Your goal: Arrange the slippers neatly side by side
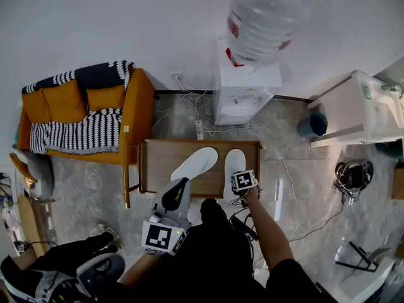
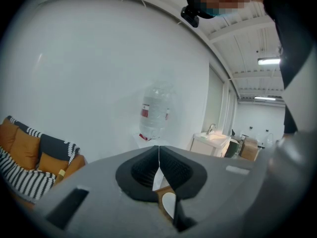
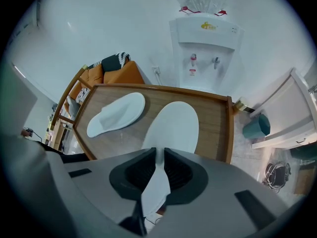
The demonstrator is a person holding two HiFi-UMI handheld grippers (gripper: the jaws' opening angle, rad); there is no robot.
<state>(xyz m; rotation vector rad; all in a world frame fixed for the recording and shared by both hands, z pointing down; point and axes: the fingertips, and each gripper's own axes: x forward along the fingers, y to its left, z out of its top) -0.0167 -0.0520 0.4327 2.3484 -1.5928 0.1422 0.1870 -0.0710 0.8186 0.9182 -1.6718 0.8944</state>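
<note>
On the table at right, the right gripper grasps a white slipper by its heel; the left gripper is clenched and empty; the dispenser logo is illegible.

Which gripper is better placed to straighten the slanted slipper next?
Left, probably. The left gripper, jaws together and empty, sits close to the slanted slipper, while the right gripper is clamped on the other slipper.

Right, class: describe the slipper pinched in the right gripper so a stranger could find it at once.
In front of the water dispenser stands a low wooden table bearing two white slippers. Yours is the right-hand slipper, lying straight, its near edge pinched in the right gripper's jaws; the other slipper lies angled and untouched.
</note>
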